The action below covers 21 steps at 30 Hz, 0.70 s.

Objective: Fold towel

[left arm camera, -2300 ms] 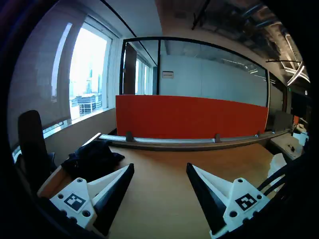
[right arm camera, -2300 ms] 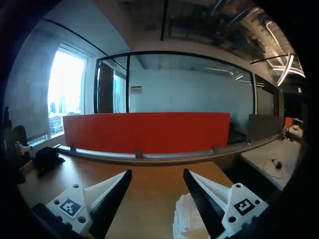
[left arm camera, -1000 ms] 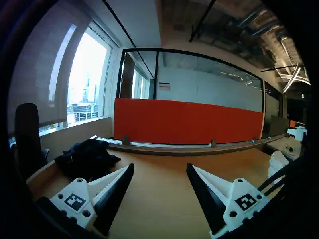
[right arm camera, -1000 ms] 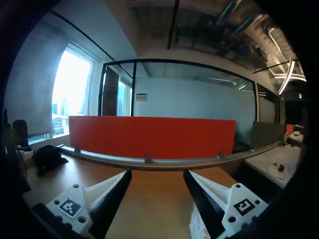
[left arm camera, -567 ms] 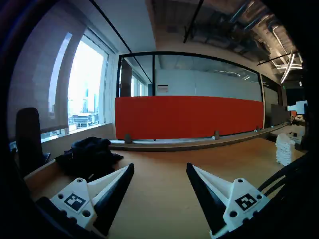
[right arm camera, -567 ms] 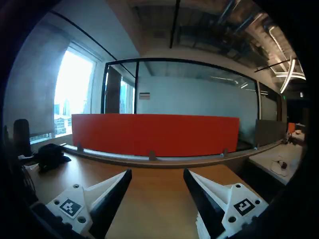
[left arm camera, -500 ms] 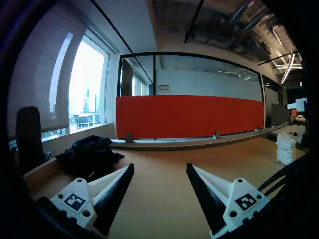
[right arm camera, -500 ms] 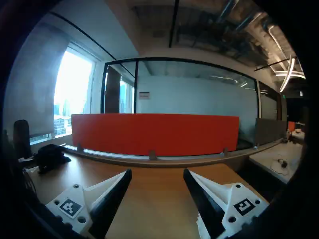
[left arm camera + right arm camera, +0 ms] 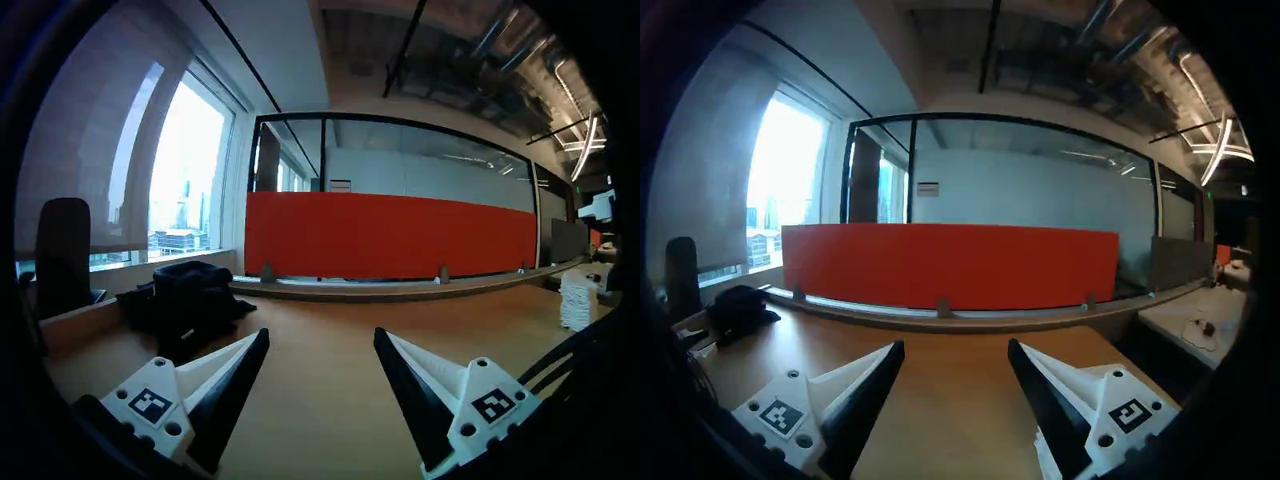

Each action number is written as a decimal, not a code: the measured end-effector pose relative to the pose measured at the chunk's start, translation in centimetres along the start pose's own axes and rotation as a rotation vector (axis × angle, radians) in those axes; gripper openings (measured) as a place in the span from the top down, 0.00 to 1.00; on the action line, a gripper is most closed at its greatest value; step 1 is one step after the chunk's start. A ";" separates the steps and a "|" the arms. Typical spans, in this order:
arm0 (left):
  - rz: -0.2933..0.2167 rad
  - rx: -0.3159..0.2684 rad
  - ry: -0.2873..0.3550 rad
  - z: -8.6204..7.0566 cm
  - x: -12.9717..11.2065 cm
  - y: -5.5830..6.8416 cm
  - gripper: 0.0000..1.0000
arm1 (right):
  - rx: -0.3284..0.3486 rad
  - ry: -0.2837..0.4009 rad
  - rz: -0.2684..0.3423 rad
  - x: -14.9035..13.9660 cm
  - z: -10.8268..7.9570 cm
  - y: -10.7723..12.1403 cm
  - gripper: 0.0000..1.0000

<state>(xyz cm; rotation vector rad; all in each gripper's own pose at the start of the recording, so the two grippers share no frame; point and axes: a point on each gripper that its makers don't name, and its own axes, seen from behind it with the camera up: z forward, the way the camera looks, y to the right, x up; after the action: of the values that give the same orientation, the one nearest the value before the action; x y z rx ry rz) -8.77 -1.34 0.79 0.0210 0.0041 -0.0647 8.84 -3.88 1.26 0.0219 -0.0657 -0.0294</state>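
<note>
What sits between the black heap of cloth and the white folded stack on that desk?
Nothing: in the left gripper view, bare wooden desk top stretches between the black crumpled cloth heap and the white stack of folded towels.

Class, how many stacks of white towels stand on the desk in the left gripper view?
1: the towel stack at the far right of the desk; others may be hidden.

Towel stack [image 9: 576,300] far right on the desk, its right side cut off. White sliver [image 9: 1042,458] behind a finger of the right gripper [image 9: 955,346], mostly hidden, can't tell what. Dark heap [image 9: 188,304]: cloth or bag, unclear. Neighbouring desk's small items [image 9: 1204,328] too tiny.
</note>
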 end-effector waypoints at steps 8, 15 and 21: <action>-0.002 0.003 0.009 -0.4 -0.9 0.1 0.03 | -0.002 -0.001 0.004 -0.5 -0.2 0.1 0.00; -0.005 0.006 0.013 -0.3 -1.6 0.2 0.03 | -0.006 -0.002 0.006 -1.1 -0.4 0.5 0.00; 0.029 -0.004 0.005 -0.2 -1.9 0.8 0.03 | -0.003 -0.006 0.002 -1.2 -0.6 0.5 0.00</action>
<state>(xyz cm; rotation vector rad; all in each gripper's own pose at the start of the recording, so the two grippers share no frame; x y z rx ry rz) -10.66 -0.43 0.65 0.0170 0.0086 -0.0356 7.74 -3.30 0.63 0.0186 -0.0712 -0.0276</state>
